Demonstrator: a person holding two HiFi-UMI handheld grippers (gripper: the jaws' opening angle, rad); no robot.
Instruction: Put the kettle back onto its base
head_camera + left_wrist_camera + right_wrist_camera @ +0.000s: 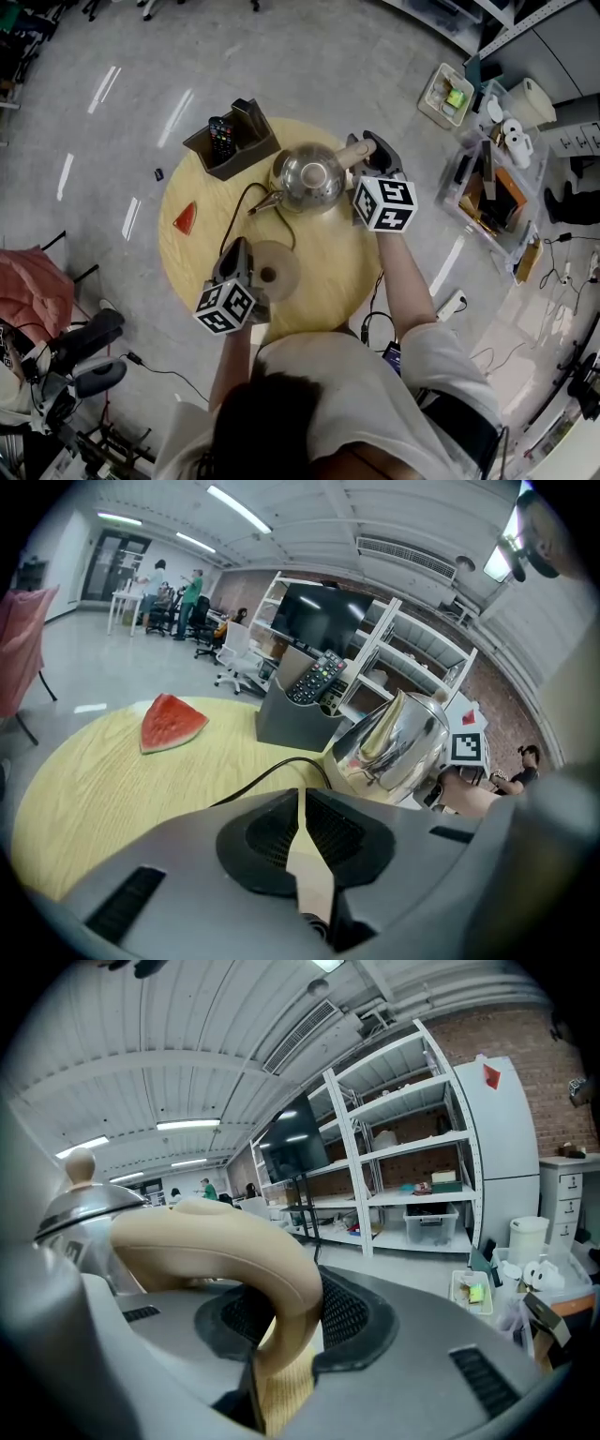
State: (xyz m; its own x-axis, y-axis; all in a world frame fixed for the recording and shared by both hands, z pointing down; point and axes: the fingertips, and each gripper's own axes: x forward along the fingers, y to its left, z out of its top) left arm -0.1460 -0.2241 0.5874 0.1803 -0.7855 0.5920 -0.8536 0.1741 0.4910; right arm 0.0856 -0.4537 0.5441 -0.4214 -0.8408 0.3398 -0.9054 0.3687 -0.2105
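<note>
On your right gripper [364, 152] the jaws clamp the kettle [309, 176] handle; left gripper [244, 261] jaws pinch the base [281, 269]; seating remains undone

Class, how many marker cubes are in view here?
2: a cube on the left gripper at the base; another cube on the right gripper gripping the kettle.
</note>
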